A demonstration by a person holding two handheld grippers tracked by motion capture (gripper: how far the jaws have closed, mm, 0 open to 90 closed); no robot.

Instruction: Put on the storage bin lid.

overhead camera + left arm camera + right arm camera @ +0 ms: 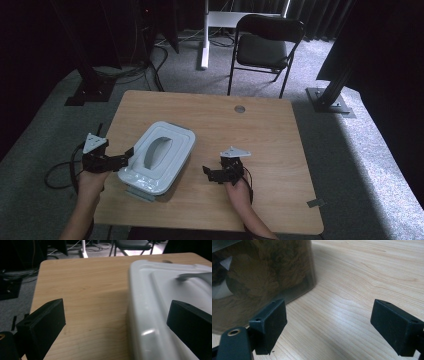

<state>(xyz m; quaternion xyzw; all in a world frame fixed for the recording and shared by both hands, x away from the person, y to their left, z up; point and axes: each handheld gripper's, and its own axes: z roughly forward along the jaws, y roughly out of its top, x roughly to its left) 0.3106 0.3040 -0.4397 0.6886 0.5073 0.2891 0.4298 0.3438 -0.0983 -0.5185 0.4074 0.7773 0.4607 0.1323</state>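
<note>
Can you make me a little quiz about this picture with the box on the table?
1. True or false: the left hand-held gripper is open beside the lid of the box.
2. What stands on the floor beyond the table? A) a chair B) a bicycle C) a ladder
3. Fill in: the right hand-held gripper holds ____.

Key: 1 true. 2 A, the chair. 3 nothing; its jaws are apart over bare wood.
</note>
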